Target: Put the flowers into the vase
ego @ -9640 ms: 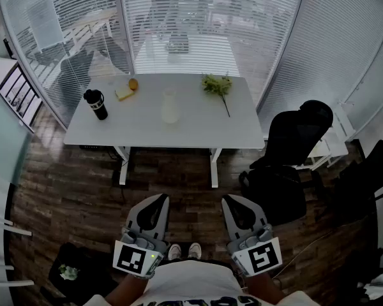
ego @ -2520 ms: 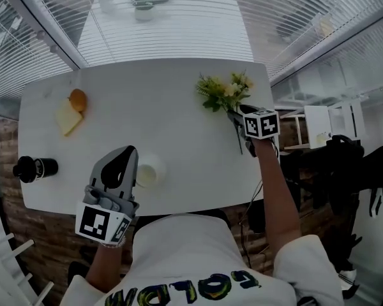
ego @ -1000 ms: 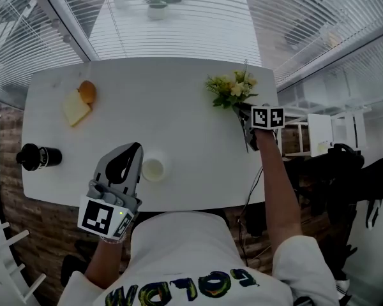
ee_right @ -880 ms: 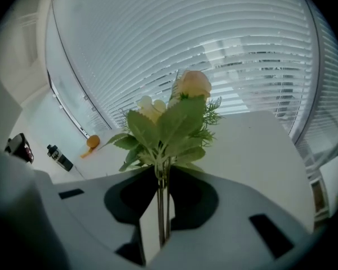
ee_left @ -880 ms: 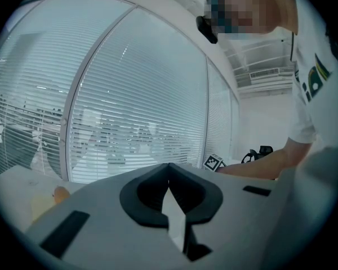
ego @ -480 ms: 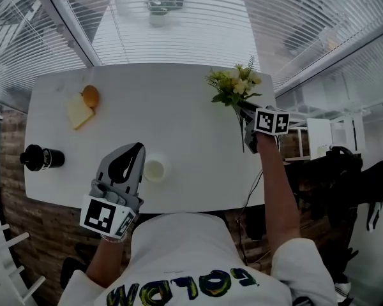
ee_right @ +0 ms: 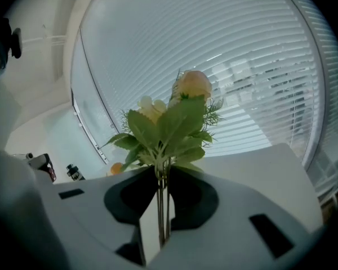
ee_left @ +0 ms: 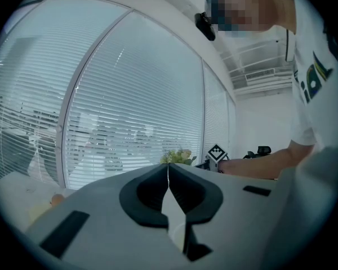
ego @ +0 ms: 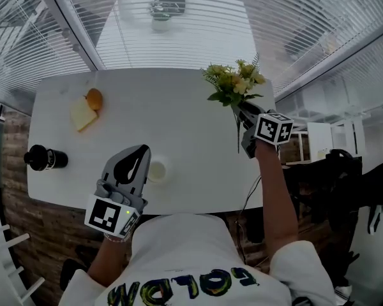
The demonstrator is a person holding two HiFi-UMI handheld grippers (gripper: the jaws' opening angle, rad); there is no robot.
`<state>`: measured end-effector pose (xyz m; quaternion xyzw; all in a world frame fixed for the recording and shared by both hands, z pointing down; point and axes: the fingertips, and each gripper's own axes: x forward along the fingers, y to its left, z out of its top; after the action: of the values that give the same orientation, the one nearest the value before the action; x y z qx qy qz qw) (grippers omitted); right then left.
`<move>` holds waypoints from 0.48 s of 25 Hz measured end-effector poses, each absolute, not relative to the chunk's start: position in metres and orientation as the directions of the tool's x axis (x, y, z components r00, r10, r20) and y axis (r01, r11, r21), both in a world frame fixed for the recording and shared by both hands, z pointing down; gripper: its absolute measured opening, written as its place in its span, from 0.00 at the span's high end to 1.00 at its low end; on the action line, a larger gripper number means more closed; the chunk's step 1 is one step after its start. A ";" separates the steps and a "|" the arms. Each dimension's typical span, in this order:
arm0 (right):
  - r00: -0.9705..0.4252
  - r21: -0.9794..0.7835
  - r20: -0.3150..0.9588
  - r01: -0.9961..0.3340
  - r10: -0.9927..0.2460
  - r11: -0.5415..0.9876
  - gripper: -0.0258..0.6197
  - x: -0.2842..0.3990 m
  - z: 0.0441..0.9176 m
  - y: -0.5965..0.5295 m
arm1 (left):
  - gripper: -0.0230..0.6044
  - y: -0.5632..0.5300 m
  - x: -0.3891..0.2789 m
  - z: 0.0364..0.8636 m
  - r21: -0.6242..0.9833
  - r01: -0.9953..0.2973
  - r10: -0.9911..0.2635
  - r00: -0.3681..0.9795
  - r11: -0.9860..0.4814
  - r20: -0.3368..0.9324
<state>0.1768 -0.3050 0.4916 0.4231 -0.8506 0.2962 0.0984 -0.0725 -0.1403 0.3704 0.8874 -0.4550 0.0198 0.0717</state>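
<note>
I have the right gripper [ego: 245, 115] clamped on the flowers [ego: 233, 85] by the stems, held well right of the vase [ego: 157, 169], blooms pointing away from me. Left gripper [ego: 139, 153] pinched closed, empty, just left of the vase. Bare table [ego: 191, 126] between vase and flowers. Black bottle [ego: 43, 158], bread slice [ego: 83, 113], orange [ego: 95, 98] well left of the vase.

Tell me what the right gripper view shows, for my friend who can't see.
The grey right gripper is shut on the thin green stems of a bunch of flowers with green leaves and pale yellow and peach blooms. Behind them are white slatted window blinds.
</note>
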 end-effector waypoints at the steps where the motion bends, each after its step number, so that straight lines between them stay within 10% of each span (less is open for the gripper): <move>1: -0.628 -0.425 0.403 -0.773 -0.665 0.471 0.85 0.174 0.487 -0.304 | 0.94 -0.140 -0.073 0.370 0.108 -0.810 -0.805 0.585 -0.576 0.098; 12: -0.694 -0.466 0.234 -0.695 -0.681 0.548 0.85 0.145 0.428 -0.289 | 0.93 -0.141 -0.068 0.359 0.079 -0.806 -0.802 0.592 -0.587 0.077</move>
<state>0.1452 -0.2894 0.4282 0.3908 -0.8797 0.2705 0.0130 -0.0676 -0.1409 0.3593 0.8906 -0.4515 0.0166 0.0525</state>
